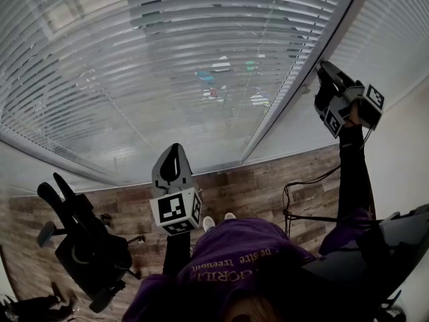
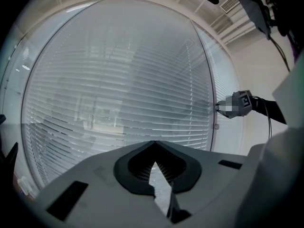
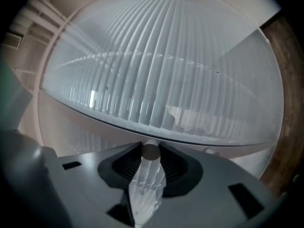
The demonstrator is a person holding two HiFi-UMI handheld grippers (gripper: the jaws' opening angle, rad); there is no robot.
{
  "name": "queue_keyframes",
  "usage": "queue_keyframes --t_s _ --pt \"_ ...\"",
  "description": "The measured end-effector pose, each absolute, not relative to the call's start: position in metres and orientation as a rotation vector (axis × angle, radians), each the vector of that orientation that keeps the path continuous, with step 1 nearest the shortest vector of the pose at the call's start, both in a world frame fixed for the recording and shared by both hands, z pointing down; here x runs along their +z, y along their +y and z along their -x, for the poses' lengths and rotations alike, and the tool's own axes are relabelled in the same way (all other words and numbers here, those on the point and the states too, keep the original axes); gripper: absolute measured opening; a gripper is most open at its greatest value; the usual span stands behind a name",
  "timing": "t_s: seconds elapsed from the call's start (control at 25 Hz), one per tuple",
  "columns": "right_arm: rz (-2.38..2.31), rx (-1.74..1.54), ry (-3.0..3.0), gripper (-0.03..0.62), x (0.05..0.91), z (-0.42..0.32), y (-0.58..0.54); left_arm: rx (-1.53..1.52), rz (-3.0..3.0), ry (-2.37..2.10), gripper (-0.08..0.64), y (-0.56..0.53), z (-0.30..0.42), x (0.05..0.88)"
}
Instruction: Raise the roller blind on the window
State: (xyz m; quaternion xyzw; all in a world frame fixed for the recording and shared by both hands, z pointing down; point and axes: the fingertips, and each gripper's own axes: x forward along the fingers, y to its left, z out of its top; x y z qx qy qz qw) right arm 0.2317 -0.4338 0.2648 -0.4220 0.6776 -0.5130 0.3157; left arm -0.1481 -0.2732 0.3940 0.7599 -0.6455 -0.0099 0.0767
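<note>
A slatted white blind hangs down over the whole window in front of me. It fills the left gripper view and the right gripper view, where it appears rolled on its side. My right gripper is raised to the window post at the blind's right edge. Its jaws are closed on a clear ribbed wand with a round end, and my right gripper points level. My left gripper is held lower in the middle, facing the slats, tips together with nothing in them.
A black office chair stands on the wooden floor at lower left. A black cable loops down beside my right arm. A second blind panel and a plain wall lie to the right of the post.
</note>
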Motion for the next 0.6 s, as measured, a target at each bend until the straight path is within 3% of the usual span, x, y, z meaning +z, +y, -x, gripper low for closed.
queue_keyframes --t_s 0.28,0.6 --pt "1.009 -1.379 1.753 0.124 0.268 -0.231 -0.436 -0.027 -2.283 -1.933 0.000 -0.275 0.147 0.395" --pt "1.461 -0.819 2.301 0.127 0.255 -0.225 -0.430 -0.023 -2.281 -1.935 0.000 -0.275 0.149 0.394"
